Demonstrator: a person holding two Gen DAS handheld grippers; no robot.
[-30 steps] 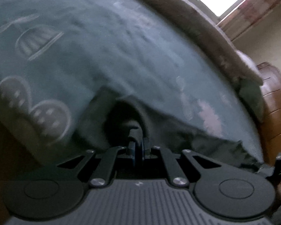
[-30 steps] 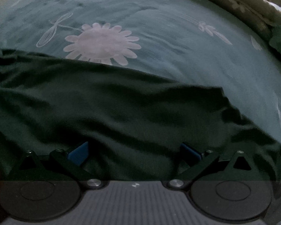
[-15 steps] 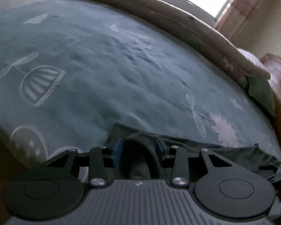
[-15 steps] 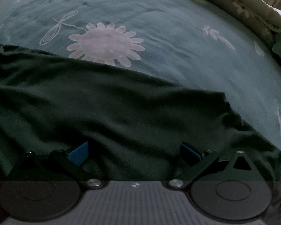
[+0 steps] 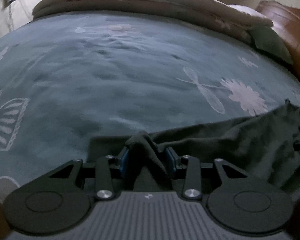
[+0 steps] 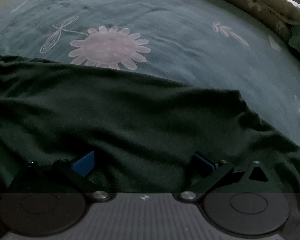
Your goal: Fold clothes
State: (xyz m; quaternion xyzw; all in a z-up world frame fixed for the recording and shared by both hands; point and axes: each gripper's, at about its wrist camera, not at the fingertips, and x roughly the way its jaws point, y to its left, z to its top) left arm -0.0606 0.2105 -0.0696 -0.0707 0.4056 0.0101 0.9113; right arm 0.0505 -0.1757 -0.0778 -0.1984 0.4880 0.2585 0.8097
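Each view is taken low over the bed, looking forward along the fingers toward the far rolled quilt (image 5: pixel 150 2). The dark green garment (image 6: pixel 120 116) is seen close, nearest in the right wrist view. The pink flower print (image 5: pixel 246 98) is shared by both views.

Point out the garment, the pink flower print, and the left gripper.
garment (image 6: pixel 130 120), right wrist view, middle of dark cloth.
pink flower print (image 6: pixel 108 47), right wrist view, flower centre.
left gripper (image 5: pixel 148 159), left wrist view, between fingertips.
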